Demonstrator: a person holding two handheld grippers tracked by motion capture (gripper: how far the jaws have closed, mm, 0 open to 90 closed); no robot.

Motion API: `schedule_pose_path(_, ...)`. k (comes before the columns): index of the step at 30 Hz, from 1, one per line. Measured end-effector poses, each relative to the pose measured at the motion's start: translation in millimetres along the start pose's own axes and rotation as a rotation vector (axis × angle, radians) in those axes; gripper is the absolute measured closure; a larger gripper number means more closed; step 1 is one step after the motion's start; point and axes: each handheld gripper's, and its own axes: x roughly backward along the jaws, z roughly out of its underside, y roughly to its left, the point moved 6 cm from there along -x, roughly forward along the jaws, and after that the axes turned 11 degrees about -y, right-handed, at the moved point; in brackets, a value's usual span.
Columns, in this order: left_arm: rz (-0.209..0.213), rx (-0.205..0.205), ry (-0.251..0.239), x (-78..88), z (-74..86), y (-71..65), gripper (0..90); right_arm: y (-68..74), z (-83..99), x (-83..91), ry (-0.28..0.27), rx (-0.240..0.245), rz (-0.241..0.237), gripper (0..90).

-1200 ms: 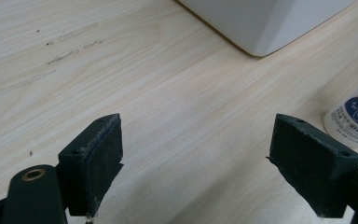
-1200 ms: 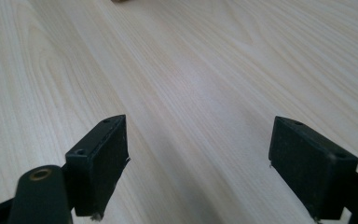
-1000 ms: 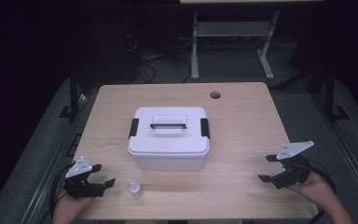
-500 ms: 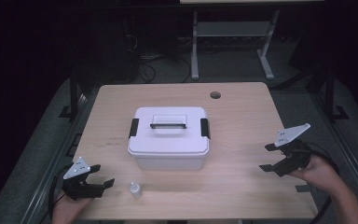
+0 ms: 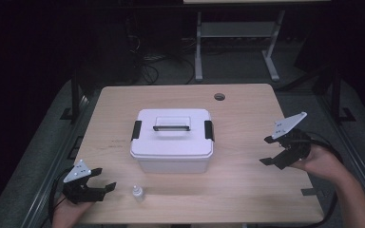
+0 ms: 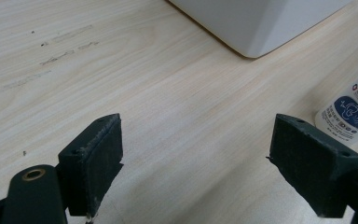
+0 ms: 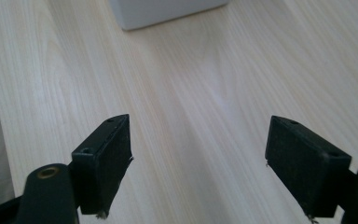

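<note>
Wooden table (image 5: 247,180): small bottle (image 6: 354,109) wears a blue label, unreadable; both tongs, left (image 6: 209,172) and right (image 7: 209,168), spread.

Box (image 5: 172,140) mid-table; bare wood either side.

A white box (image 5: 172,140) with black side latches and a dark-slotted handle is seen on the pale, wood-grained desk (image 5: 247,118). A small white bottle (image 5: 138,193) is marked with a blue label. Both tongs are shown in black, left (image 5: 105,179) and right (image 5: 267,150), each topped by a grey plate.
</note>
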Motion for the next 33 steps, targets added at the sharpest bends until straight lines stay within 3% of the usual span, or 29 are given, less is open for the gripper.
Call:
schedule_pose_path(1, -0.001, 0.002, -0.002, 0.1, -0.2, 0.3, 17.0, -1.5, -7.4, -0.1, 0.002, 0.021, 0.0, 22.0)
schedule_pose_path(20, 0.008, 0.006, -0.006, 0.8, 0.2, 0.9, 17.0, -1.0, -61.0, -11.7, 0.008, 0.108, -0.04, 22.6)
schedule_pose_path(33, 0.022, 0.003, -0.011, 1.1, -0.9, 0.3, 17.0, 3.2, -83.9, -20.1, 0.025, 0.15, -0.054, 22.9)
